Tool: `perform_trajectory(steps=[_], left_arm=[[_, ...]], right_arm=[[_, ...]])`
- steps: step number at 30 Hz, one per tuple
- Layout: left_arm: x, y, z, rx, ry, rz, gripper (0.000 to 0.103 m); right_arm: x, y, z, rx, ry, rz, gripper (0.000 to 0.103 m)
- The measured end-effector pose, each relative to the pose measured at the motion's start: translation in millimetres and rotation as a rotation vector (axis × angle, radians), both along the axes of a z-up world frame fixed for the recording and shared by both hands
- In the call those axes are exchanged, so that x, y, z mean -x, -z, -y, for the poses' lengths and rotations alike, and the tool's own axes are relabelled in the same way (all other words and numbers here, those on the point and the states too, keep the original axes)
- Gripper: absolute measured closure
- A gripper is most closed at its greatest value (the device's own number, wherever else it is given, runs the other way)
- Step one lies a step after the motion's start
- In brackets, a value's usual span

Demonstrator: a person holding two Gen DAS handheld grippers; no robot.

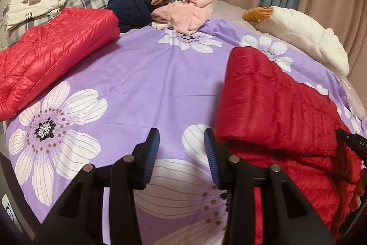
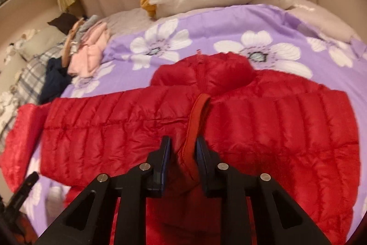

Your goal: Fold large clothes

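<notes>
A dark red quilted puffer jacket (image 2: pixel 263 121) lies on the purple flowered bedsheet (image 1: pixel 142 84), one sleeve folded across its body. My right gripper (image 2: pixel 183 146) is shut on the sleeve cuff (image 2: pixel 195 121) over the middle of the jacket. In the left wrist view the same jacket (image 1: pixel 275 111) lies at the right. My left gripper (image 1: pixel 181 137) is open and empty above the sheet, just left of the jacket's edge. A second, brighter red puffer jacket (image 1: pixel 52 54) lies folded at the left.
A heap of unfolded clothes, navy (image 1: pixel 130 6), pink (image 1: pixel 188 13) and tan, sits at the far side. A white plush goose (image 1: pixel 298 31) lies at the far right. Pillows and folded white garments (image 1: pixel 29 6) are at the far left. Curtains hang behind the bed.
</notes>
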State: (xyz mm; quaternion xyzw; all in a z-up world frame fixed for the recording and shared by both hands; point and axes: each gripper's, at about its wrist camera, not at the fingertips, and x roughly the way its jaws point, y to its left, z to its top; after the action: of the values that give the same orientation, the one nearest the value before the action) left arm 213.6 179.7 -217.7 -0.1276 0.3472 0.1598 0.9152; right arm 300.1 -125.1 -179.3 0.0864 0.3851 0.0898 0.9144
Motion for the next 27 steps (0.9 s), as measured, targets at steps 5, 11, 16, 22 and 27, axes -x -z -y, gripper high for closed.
perform_trajectory(steps=[5,11,16,22,27], left_arm=[[0,0,0,0.012,0.002,0.002,0.064],[-5,-8,21,-0.001,0.060,0.015,0.064],[-10,-17,48,-0.011,0.121,0.036,0.064],[-21,-18,81,-0.019,0.186,0.027,0.063],[-33,-7,103,-0.016,0.219,-0.021,0.063]], right_arm=[[8,-8,9,0.003,0.022,0.042,0.092],[19,-24,32,0.047,0.073,0.095,0.095],[33,-38,75,0.030,0.153,0.119,0.096],[48,-42,134,0.052,0.274,0.115,0.096],[47,-21,166,0.100,0.376,0.011,0.096]])
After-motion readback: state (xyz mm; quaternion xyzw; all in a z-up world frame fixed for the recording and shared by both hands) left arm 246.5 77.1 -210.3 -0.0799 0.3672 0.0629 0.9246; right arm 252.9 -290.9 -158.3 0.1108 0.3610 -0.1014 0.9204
